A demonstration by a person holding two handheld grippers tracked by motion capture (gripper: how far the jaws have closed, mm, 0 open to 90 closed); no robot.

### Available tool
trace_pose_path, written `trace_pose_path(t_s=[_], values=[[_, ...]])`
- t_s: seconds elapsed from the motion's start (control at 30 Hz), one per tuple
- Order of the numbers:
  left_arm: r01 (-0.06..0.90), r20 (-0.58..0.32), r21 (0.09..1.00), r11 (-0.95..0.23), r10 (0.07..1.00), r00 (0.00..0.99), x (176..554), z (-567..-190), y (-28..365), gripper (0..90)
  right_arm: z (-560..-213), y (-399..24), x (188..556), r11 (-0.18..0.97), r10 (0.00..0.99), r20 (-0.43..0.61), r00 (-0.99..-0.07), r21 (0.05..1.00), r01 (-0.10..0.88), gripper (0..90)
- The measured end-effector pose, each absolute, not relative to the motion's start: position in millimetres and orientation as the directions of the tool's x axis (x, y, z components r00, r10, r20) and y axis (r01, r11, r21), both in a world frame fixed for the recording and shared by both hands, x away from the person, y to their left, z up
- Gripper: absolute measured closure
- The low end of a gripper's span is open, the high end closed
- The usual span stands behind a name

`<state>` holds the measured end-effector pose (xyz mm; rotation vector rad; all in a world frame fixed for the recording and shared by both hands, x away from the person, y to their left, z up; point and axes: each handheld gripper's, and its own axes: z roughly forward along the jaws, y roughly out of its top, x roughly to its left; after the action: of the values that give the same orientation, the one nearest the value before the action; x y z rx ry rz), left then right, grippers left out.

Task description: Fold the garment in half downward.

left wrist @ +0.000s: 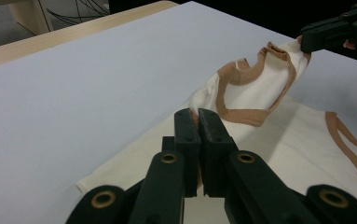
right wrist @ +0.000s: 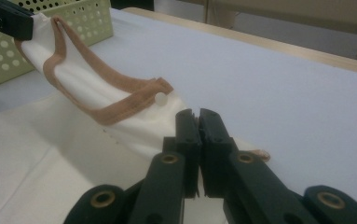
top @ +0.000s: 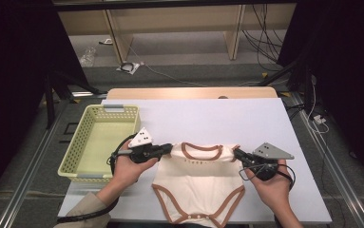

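Observation:
A cream baby bodysuit (top: 196,183) with brown trim lies spread on the white table near its front edge, legs toward me. My left gripper (top: 171,148) is shut on its left shoulder, and my right gripper (top: 235,152) is shut on its right shoulder. In the left gripper view the jaws (left wrist: 197,114) pinch the cream cloth of the bodysuit (left wrist: 255,93), which stretches to the other gripper (left wrist: 339,30) at the top right. In the right gripper view the jaws (right wrist: 196,114) clamp the bodysuit (right wrist: 97,98) beside a white snap button (right wrist: 160,97); the neckline is lifted taut between both grippers.
A pale yellow perforated basket (top: 82,137) stands empty at the table's left, just beyond my left hand, and shows as the basket (right wrist: 73,21) in the right gripper view. The white tabletop (top: 208,116) stretches behind the bodysuit. Beyond the table are floor cables and wooden furniture legs.

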<state>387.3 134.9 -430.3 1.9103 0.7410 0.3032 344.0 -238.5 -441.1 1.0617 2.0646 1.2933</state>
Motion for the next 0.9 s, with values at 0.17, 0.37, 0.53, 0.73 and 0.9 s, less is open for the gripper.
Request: trace_pose_path(t_s=[0.17,0.37,0.53,0.73,0.9], values=[[0.358,-0.111,0.886,-0.295,0.614,0.781,385.9,-430.4,135.5,86.4,-441.1,-238.4,341.6,0.258,0.810,0.004,-0.586,0.895,0.363,88.1],[0.357,-0.111,0.885,-0.298,0.610,0.785,383.5,-430.8,135.6,86.3,-441.4,-239.0,339.3,0.259,0.808,0.005,-0.589,0.895,0.364,88.0],[0.358,-0.111,0.883,-0.304,0.606,0.787,381.4,-432.1,135.0,86.3,-442.1,-239.8,338.0,0.262,0.806,0.005,-0.591,0.894,0.364,88.0],[0.360,-0.112,0.881,-0.307,0.603,0.789,380.1,-433.4,134.9,86.4,-442.9,-240.2,336.5,0.262,0.804,0.005,-0.595,0.895,0.362,88.1],[0.360,-0.111,0.880,-0.310,0.602,0.791,379.0,-434.1,135.2,86.4,-443.3,-240.3,335.0,0.271,0.800,0.005,-0.600,0.890,0.368,88.0]])
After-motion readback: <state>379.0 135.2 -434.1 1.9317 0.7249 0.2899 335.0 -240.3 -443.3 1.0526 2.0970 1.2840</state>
